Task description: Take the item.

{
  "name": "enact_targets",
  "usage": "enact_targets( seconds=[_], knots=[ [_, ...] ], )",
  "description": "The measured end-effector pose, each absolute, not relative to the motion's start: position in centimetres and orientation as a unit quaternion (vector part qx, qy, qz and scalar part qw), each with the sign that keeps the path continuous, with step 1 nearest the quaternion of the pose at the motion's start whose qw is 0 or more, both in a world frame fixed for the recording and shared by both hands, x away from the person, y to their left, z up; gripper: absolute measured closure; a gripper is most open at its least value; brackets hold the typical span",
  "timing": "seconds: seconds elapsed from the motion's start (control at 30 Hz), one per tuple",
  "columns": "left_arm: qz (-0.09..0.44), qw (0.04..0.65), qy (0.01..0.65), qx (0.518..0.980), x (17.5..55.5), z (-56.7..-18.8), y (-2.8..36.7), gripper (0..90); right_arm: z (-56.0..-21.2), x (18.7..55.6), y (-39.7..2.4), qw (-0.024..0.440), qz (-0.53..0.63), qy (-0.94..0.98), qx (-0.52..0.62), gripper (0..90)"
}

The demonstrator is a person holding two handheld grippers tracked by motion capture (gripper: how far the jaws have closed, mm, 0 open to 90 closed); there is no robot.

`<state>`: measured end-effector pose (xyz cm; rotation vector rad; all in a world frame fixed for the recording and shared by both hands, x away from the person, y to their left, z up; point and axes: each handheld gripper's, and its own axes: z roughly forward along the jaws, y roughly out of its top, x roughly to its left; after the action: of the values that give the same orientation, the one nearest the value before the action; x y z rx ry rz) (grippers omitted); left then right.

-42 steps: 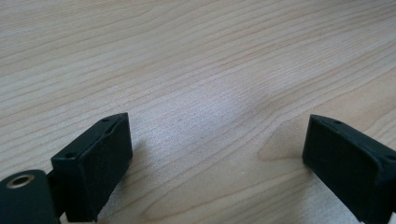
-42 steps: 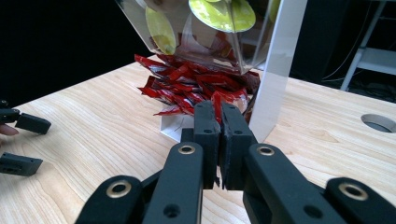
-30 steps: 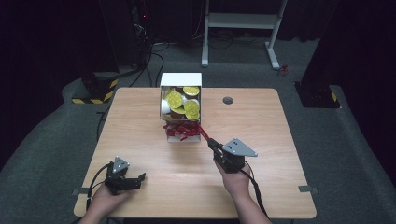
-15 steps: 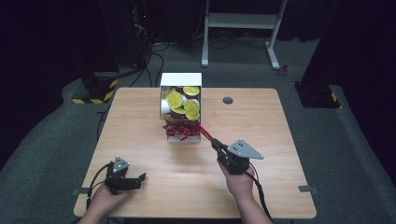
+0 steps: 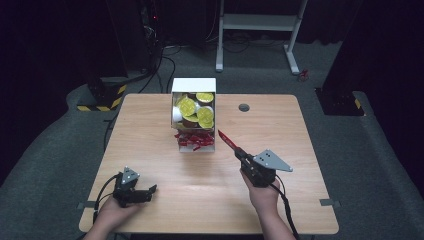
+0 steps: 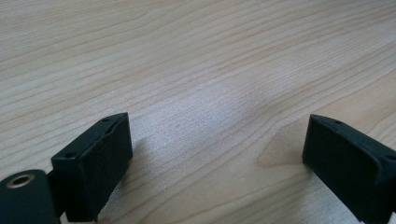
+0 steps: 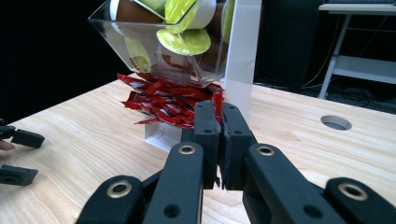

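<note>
Risk: the thin red packet (image 5: 227, 139) sits pinched only at one end in the right gripper (image 5: 239, 151), so it could slip or flop out if the hand jerks, judging by how little is clamped. Right jaws are pressed together on the packet, just beside the dispenser (image 5: 194, 117) of red packets and yellow-lidded cups. Left gripper (image 5: 142, 191) rests on the table (image 5: 300, 200) near the front edge, jaws wide apart, holding nothing.

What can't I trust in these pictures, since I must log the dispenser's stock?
- Print on the yellow-lidded cups: too small in the high view, cut by the top edge in the right gripper view.
- Count of piled red packets under the white dispenser box: they overlap.
- Single red packet: the right gripper's shut jaws cover most of it.
</note>
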<state>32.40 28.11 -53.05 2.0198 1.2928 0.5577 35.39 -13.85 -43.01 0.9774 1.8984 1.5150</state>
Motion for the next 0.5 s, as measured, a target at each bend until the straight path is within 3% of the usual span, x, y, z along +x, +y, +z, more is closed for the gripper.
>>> enact_targets(
  seconds=[0.5],
  knots=[
    [0.215, 0.333, 0.496, 0.773, 32.4, -53.1, 28.1, 8.5, -42.3, 35.9, -15.5, 0.27, 0.566, 0.682, 0.376, 87.5]
  ],
)
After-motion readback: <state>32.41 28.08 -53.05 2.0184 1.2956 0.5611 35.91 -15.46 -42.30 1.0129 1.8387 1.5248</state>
